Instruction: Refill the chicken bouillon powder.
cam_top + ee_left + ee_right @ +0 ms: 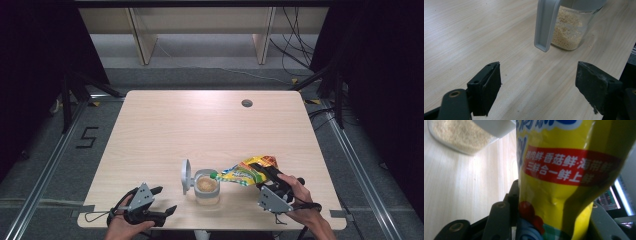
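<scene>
Two hand-held grippers work near the table's (165, 130) 6 o'clock edge: the right hand-held gripper (267, 176) pinches a yellow pouch (246, 171), tilted with its mouth over the jar (207, 187). The left hand-held gripper (161, 201), at the jar's 8 o'clock, rests spread and empty. The jar holds pale grains, its grey lid (186, 176) flipped up.

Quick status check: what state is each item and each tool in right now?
Jar: upright on the table, partly filled with beige granules.
Lid: flipped open, standing up at the jar's left side.
Pouch: gripped, tilted with its end over the jar mouth.
Left tool: open, empty, low over the table.
Right tool: shut on the pouch.
</scene>
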### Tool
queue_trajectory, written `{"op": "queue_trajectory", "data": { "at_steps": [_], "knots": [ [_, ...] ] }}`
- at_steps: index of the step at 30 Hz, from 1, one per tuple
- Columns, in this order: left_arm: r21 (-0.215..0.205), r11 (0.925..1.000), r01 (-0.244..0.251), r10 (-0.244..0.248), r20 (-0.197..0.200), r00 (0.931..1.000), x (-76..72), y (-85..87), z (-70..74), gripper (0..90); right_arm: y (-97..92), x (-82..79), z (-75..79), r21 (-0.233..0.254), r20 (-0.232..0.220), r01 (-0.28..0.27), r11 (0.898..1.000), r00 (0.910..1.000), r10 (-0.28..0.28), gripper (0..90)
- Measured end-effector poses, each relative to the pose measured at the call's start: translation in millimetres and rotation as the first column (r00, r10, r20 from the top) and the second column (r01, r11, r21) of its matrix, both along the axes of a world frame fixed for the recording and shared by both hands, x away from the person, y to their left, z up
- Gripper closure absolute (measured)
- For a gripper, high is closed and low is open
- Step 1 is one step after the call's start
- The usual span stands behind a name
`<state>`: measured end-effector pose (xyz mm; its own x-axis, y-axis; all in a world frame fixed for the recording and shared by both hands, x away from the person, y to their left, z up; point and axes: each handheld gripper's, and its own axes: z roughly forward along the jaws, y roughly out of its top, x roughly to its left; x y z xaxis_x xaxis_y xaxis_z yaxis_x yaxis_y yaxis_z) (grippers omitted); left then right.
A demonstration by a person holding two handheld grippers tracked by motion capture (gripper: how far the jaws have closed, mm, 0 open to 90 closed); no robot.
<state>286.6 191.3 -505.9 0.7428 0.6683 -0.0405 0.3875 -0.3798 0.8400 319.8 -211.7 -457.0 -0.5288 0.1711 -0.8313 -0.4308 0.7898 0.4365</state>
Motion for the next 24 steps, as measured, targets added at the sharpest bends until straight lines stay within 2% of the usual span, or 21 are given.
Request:
{"op": "queue_trajectory", "data": {
  "at_steps": [2,3,4,5,6,9,10,12,13,14,15,16,17,18,20,21,23,24],
  "knots": [
    [0.002,1.0,0.001,-0.001,-0.001,1.0,0.0,-0.1,0.0,20.1,-3.1,2.2,-0.5,0.053,-0.038,-0.006,0.999,0.9993,0.008,61.5],
    [0.002,1.0,0.001,-0.001,0.001,1.0,-0.1,-0.3,0.1,20.1,-4.6,1.6,-1.8,0.083,-0.071,0.013,0.996,0.9975,-0.007,61.7],
    [0.006,1.0,0.005,-0.005,0.007,1.0,0.1,-0.2,0.4,20.1,-6.5,5.5,-1.0,0.091,-0.066,-0.002,0.996,0.9978,0.008,62.1],
    [-0.003,1.0,0.002,-0.002,0.004,1.0,-0.1,-0.9,0.3,20.1,-8.2,6.8,-2.4,0.126,-0.098,0.011,0.992,0.9952,0.001,62.4],
    [-0.004,1.0,0.003,-0.003,0.004,1.0,-0.1,-0.8,0.4,20.2,-9.3,8.3,-3.7,0.154,-0.112,0.017,0.988,0.9937,0.001,62.9],
    [-0.002,1.0,0.001,-0.001,0.001,1.0,0.1,-0.1,0.3,20.2,-11.3,12.7,-6.2,0.201,-0.148,0.014,0.979,0.9888,0.017,63.8],
    [-0.002,1.0,0.002,-0.002,0.002,1.0,0.2,-0.1,0.2,20.2,-11.6,14.7,-6.4,0.199,-0.155,0.0,0.98,0.9875,0.031,64.1],
    [-0.003,1.0,0.005,-0.005,0.006,1.0,0.1,-0.4,0.6,20.2,-11.9,16.6,-10.0,0.233,-0.183,0.011,0.972,0.9825,0.033,64.5],
    [0.002,1.0,0.005,-0.005,0.003,1.0,0.0,-0.2,0.8,20.2,-12.0,19.3,-11.3,0.242,-0.177,-0.002,0.97,0.9831,0.046,64.8],
    [0.001,1.0,0.009,-0.009,0.005,0.9999,-0.1,-0.1,0.9,20.3,-12.2,19.0,-14.4,0.297,-0.233,0.009,0.955,0.9705,0.063,65.1],
    [0.008,0.9999,0.008,-0.008,0.011,0.9999,0.0,0.2,1.1,20.3,-12.9,20.5,-15.2,0.312,-0.25,0.011,0.95,0.9657,0.071,65.3],
    [0.0,1.0,0.008,-0.008,0.008,0.9999,-0.1,-0.3,0.8,20.3,-13.7,23.0,-16.4,0.333,-0.25,0.007,0.943,0.9648,0.081,65.6],
    [-0.004,1.0,0.005,-0.005,0.009,1.0,0.0,-0.9,0.4,20.3,-15.4,26.7,-18.5,0.366,-0.267,0.018,0.93,0.9599,0.087,65.7],
    [0.016,0.9998,0.009,-0.009,0.005,0.9999,0.5,-0.1,0.8,20.3,-16.6,29.3,-19.8,0.383,-0.281,0.027,0.924,0.9555,0.089,65.9],
    [0.022,0.9997,0.01,-0.011,0.009,0.9999,0.3,-0.7,0.9,20.3,-20.2,37.7,-23.7,0.433,-0.314,0.053,0.9,0.9447,0.095,66.4],
    [0.001,0.9999,0.011,-0.011,0.003,0.9999,-0.6,-1.7,0.9,20.3,-21.1,40.1,-24.9,0.448,-0.325,0.065,0.892,0.9409,0.095,66.5],
    [0.008,0.9999,0.011,-0.011,0.012,0.9999,-0.1,-0.4,1.6,20.3,-23.7,46.3,-28.0,0.468,-0.342,0.09,0.879,0.9355,0.086,67.0],
    [0.005,0.9999,0.013,-0.014,0.014,0.9998,0.0,0.1,1.8,20.3,-25.7,47.5,-29.4,0.488,-0.364,0.112,0.866,0.9274,0.085,67.2]
  ]
}}
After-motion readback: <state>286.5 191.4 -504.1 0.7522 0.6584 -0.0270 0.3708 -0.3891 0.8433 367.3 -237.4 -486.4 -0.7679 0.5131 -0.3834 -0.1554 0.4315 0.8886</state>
